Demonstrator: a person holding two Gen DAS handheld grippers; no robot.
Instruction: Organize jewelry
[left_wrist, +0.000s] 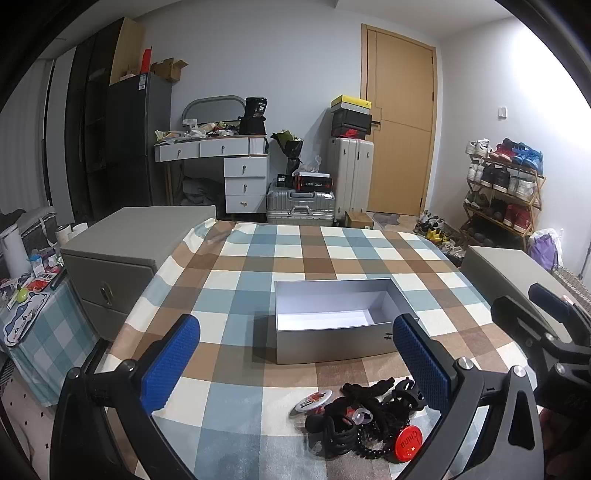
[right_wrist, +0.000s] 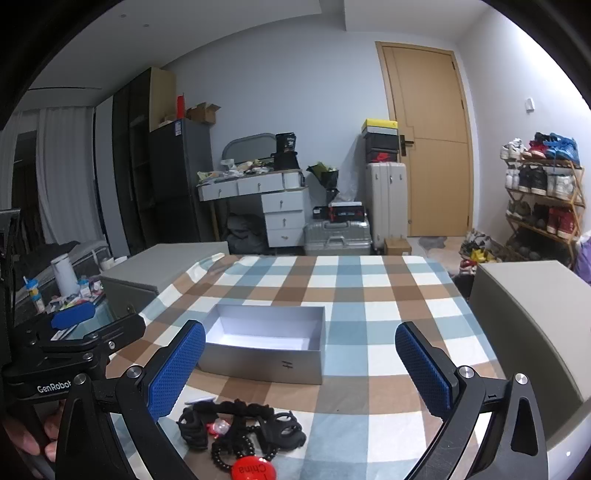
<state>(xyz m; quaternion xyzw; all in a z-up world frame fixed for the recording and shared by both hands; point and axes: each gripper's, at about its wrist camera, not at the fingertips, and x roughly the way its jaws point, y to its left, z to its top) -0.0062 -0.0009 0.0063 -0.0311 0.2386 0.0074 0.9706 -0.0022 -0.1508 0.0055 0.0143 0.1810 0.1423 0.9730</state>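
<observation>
Evenly lit indoors, moderately bright, cool cast. Brightest on wall (left_wrist: 480, 74) at upper right; dimmer toward dark wardrobe (left_wrist: 92, 122) at left. Soft shadow beside silver box (left_wrist: 332, 343) on its left. Strong fisheye bending and black vignette at corners. Sharp centrally; slightly soft on near fingers (right_wrist: 177, 373).

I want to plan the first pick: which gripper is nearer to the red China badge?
Hard to say. The red China badge lies near the right finger of the left gripper, and low between the fingers of the right gripper.
</observation>
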